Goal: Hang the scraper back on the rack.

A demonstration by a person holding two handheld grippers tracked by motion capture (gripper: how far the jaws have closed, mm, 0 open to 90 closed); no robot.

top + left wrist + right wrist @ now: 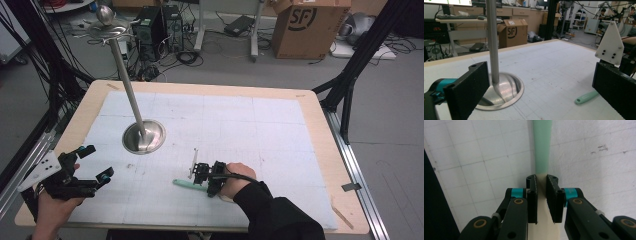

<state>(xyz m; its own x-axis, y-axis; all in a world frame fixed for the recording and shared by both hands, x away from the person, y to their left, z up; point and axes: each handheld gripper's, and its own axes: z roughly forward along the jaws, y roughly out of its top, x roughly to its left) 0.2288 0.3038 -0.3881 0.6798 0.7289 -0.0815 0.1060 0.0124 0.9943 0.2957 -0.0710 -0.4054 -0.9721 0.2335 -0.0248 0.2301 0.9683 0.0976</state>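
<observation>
right gripper [541,192]: jaws clamped on the cream neck of the green-handled tool [542,147], low for a firm lift | tool flat on white mat [280,150], near stand base [144,136] | left gripper [92,162]: jaws wide, empty, parked aside

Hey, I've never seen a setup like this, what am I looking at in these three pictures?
A person sits at a table with a hand-held claw in each hand. One picture looks down from above; the other two come from cameras riding on each claw. The right claw has closed on a tool with a mint-green handle lying flat on the white mat. The left claw waits open and holds nothing. On the mat also stands a metal stand with a round base and a tall pole.
</observation>
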